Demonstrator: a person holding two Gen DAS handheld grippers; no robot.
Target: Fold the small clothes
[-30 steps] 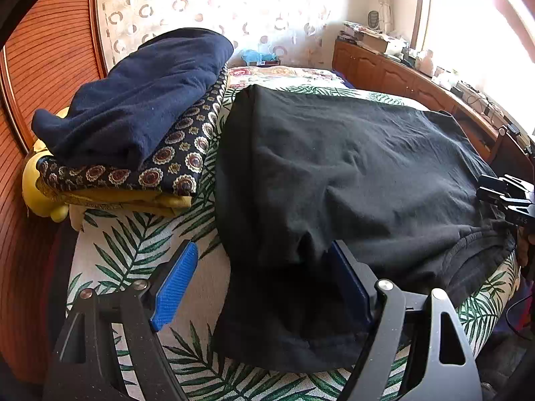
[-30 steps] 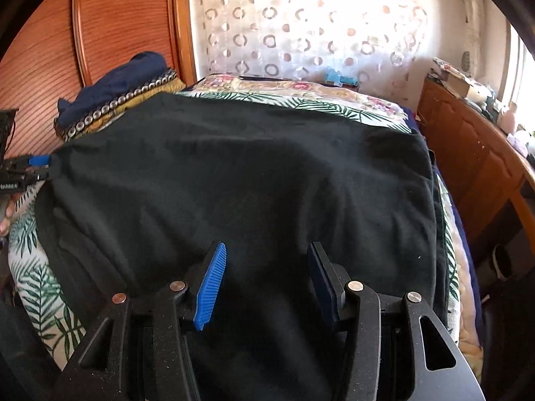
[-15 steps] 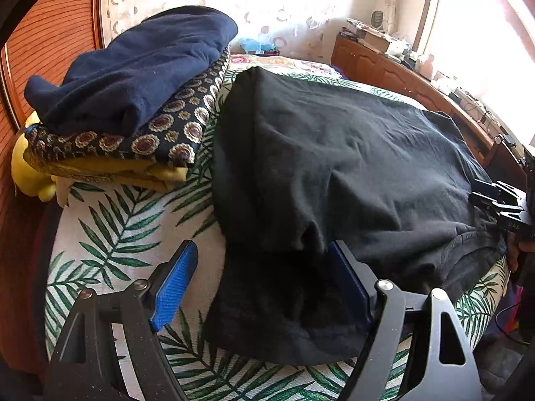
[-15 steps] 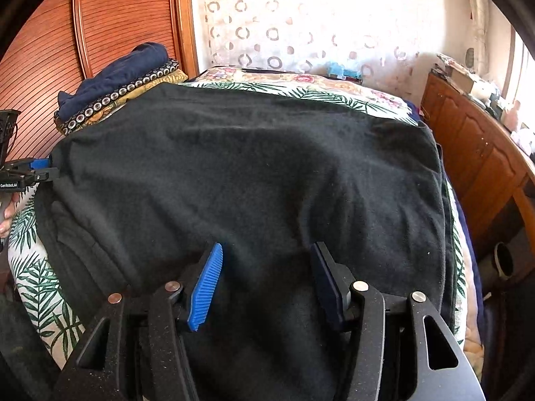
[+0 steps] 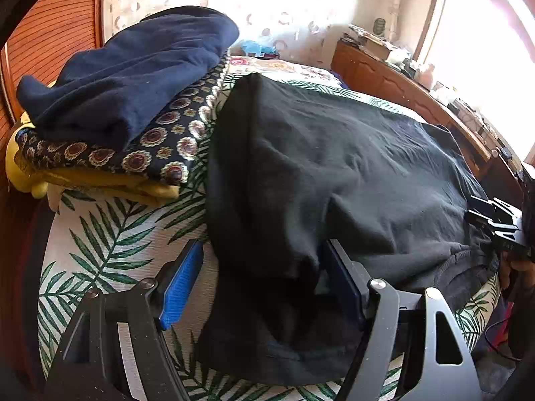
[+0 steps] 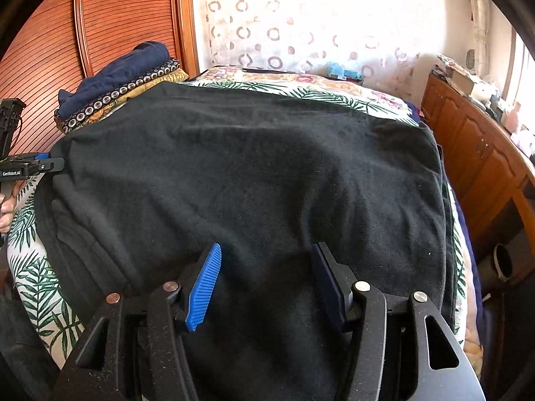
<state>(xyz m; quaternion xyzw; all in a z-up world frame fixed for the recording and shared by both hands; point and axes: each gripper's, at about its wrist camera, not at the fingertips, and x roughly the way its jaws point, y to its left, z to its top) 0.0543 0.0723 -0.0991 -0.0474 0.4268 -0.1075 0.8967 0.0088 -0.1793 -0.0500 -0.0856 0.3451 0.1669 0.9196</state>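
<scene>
A black garment (image 5: 334, 173) lies spread over the leaf-print bed (image 5: 110, 240); it also fills the right wrist view (image 6: 254, 173). My left gripper (image 5: 257, 284) is open, its blue pads on either side of the garment's left sleeve at the near left corner. My right gripper (image 6: 267, 284) is open, just above the garment's near edge, nothing between its pads. Each gripper shows in the other's view: the right one at the far right (image 5: 495, 224), the left one at the far left (image 6: 30, 165).
A stack of folded clothes (image 5: 110, 110), navy on top, patterned and yellow below, sits at the bed's left back corner beside a slatted wooden wardrobe (image 6: 110, 23). A wooden cabinet (image 6: 478, 153) with clutter runs along the right. A patterned curtain (image 6: 301, 23) hangs behind.
Both grippers have moved slightly forward and down toward the garment's near edge. Both stay open. The garment has not visibly moved.
</scene>
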